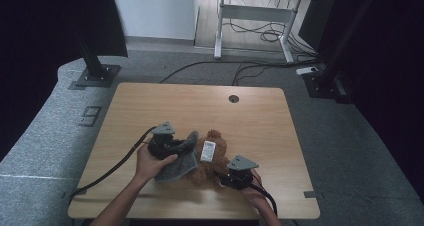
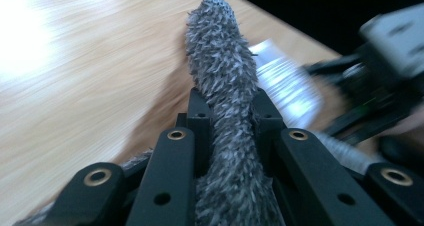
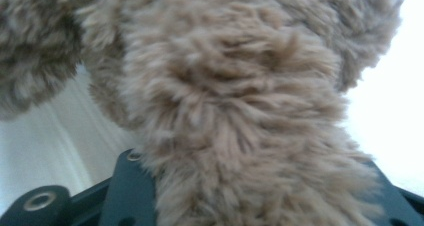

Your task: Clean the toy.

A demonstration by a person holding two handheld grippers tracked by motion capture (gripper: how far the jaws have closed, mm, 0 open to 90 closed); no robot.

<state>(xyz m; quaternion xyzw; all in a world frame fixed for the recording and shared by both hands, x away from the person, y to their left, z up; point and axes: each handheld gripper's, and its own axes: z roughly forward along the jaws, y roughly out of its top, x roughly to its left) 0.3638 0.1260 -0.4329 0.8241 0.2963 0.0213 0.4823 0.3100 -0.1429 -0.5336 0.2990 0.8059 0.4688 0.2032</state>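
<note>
A brown plush toy (image 1: 216, 141) lies on the wooden table (image 1: 150, 106) near its front edge, with a white label (image 1: 208, 151) on it. A grey furry piece (image 1: 177, 165) lies over the toy's left side. My left gripper (image 1: 179, 147) is shut on this grey fur (image 2: 220, 51), which runs up between the black fingers (image 2: 197, 111). My right gripper (image 1: 223, 176) sits at the toy's lower right. In the right gripper view, brown fur (image 3: 240, 111) is bunched between the jaws and hides their tips.
A round cable hole (image 1: 233, 98) sits at the table's far middle. A black post on a foot plate (image 1: 95, 71) stands on the floor at the back left, and a desk frame with cables (image 1: 255, 31) stands behind. Bare wood surrounds the toy.
</note>
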